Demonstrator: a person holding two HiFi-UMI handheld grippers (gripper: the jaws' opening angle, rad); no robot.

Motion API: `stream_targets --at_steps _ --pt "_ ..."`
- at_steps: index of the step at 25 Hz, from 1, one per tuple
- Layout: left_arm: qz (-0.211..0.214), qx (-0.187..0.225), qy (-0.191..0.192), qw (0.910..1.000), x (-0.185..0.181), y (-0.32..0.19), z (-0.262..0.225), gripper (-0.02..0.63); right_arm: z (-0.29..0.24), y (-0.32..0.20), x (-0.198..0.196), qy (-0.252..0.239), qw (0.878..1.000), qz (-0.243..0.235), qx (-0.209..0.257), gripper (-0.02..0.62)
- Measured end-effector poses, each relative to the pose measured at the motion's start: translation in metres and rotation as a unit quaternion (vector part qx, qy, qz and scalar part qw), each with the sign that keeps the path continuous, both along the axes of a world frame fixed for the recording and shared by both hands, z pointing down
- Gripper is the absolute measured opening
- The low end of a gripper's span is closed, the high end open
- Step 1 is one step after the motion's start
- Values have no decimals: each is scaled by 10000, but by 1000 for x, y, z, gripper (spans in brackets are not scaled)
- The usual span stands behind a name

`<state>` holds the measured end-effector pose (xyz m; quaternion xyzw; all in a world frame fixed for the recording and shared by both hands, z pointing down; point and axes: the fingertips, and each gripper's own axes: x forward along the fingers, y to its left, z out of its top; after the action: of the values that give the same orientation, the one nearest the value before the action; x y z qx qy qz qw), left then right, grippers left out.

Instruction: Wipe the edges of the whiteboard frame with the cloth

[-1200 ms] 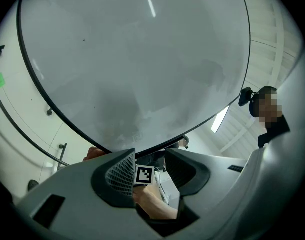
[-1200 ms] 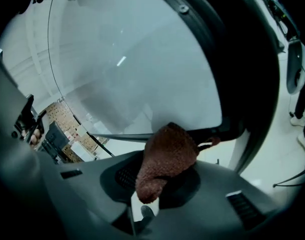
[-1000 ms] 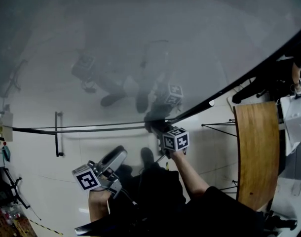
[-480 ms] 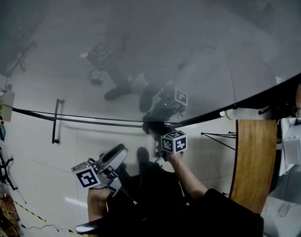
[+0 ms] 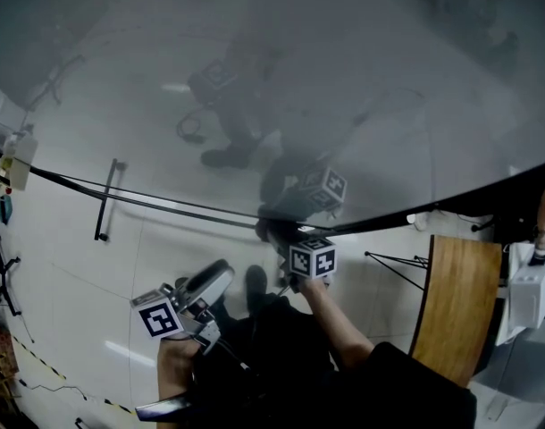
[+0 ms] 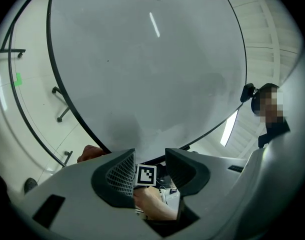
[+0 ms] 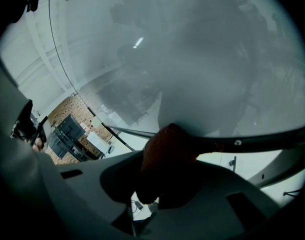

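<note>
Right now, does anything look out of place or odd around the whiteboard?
Nothing stands out. The right hand-held gripper is shut on a reddish-brown cloth pressed against the black frame of the whiteboard. The left hand-held gripper hangs open and empty below it. The whiteboard shows only hazy reflections, no damage.
</note>
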<state>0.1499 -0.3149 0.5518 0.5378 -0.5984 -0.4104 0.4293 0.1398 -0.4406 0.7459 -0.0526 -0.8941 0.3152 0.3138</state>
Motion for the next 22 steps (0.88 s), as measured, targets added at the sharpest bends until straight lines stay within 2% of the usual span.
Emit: stream_targets --at_steps 4,8,13,18,22 --pt "-11 -59 -215 9998 -6 5 -2 184 0 4 -5 -8 10000 25 -39 77" --pt "-55 -23 -68 10000 -6 13 1 184 -2 9 -8 -1 10000 33 -25 77" --pt "-66 235 -39 9997 -16 21 -7 184 -2 18 -16 79 9999 78 -20 77" --pt "-95 257 -37 9996 -23 29 -11 184 -8 22 -18 106 9998 154 -42 77" --pt "-135 325 -126 9993 -54 52 -12 184 -6 41 -41 189 9996 194 -64 77"
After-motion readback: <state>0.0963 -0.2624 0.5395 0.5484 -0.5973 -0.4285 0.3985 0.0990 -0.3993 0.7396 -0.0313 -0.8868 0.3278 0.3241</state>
